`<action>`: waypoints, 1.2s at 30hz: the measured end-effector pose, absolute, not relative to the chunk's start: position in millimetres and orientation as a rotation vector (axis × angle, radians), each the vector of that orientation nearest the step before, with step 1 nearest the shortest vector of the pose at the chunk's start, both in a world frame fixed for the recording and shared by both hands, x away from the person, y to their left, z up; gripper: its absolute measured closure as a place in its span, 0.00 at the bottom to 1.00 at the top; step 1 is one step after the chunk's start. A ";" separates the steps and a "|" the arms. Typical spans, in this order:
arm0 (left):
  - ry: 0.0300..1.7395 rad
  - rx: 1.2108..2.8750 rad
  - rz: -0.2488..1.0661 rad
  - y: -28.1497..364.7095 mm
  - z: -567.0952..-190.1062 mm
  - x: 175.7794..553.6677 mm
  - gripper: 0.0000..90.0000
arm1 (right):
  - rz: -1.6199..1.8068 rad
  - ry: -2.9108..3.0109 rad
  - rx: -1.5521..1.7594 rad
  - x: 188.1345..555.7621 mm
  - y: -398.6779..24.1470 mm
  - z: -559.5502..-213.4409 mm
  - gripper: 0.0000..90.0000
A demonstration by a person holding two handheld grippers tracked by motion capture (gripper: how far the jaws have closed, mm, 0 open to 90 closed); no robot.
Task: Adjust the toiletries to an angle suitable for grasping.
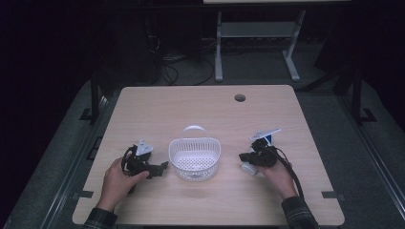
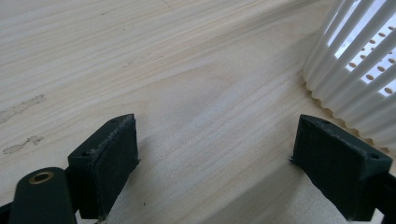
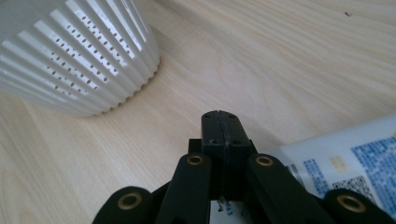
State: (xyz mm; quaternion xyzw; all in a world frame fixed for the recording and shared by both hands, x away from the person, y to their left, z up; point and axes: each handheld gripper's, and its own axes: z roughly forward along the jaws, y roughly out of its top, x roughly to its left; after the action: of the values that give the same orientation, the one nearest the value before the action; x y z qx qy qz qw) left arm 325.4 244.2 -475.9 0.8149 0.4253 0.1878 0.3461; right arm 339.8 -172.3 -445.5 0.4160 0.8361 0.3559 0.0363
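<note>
A white slotted plastic basket [image 1: 195,159] with a handle stands in the middle of the wooden table; its ribbed wall [image 2: 355,70] is at the right of the left gripper view and its wall [image 3: 79,56] fills the upper left of the right gripper view. My left gripper [image 1: 160,168] lies low at the basket's left, jaws wide apart with bare table between them [image 2: 215,154]. My right gripper [image 1: 244,156] sits right of the basket with its jaws pressed together and nothing between them [image 3: 220,122]. A white package with blue print [image 3: 345,163] lies under and beside it.
The table [image 1: 210,109] has a round cable hole [image 1: 239,98] near its far edge. Beyond the table are a dark floor, cables and the legs of a white frame [image 1: 218,52].
</note>
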 end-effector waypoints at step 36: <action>1.107 2.108 0.490 244.1 -476.3 324.8 0.15 | 1.076 2.483 1.365 287.4 -244.3 -447.4 1.00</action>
State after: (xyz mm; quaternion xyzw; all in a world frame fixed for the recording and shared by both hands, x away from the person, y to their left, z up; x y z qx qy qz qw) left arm 324.8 244.1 -476.3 0.8130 0.4270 0.1890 0.3477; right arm 287.4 -244.3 -447.4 0.4497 0.8179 0.3546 0.0552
